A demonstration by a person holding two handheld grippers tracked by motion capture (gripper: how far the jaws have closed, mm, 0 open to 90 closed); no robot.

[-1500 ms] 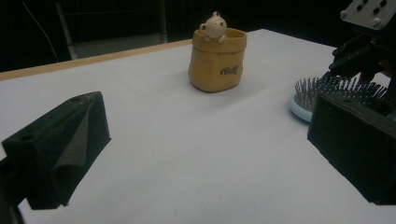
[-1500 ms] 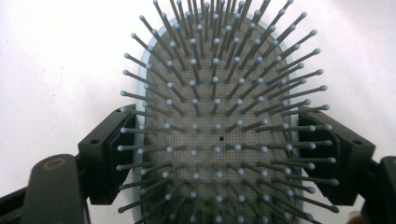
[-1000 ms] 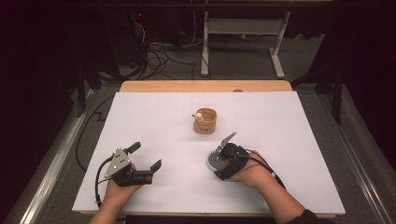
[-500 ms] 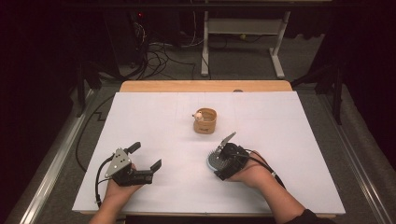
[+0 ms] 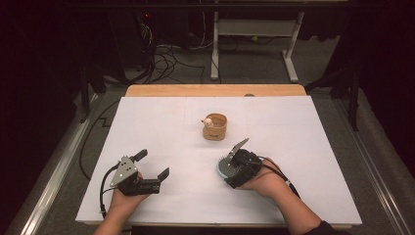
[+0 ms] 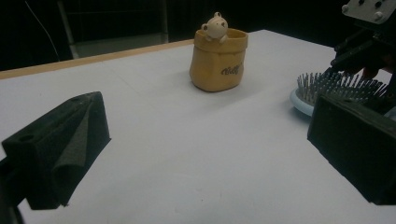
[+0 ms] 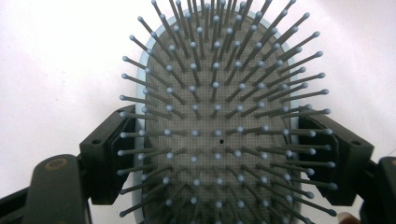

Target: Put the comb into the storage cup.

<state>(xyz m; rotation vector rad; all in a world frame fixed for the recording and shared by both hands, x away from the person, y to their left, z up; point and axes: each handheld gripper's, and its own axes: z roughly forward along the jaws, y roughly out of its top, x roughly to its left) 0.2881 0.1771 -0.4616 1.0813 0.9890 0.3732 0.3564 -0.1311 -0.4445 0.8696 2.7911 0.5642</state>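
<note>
The desk (image 5: 161,122) is covered with white paper. The left tool (image 5: 151,171) rests near its front left part, its jaws wide apart with nothing between them. The right tool (image 5: 234,164) is at the front right, its jaws closed on both sides of a light blue hairbrush (image 7: 217,121), bristles up. A small yellow pot (image 5: 215,126) with a bear figure (image 6: 214,26) stands in the middle, apart from both

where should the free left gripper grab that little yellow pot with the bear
Grip the yellow pot across its body from the near side with the left gripper. It stands upright with bulging sides; the bear sits on its rim, so stay below that.
</note>
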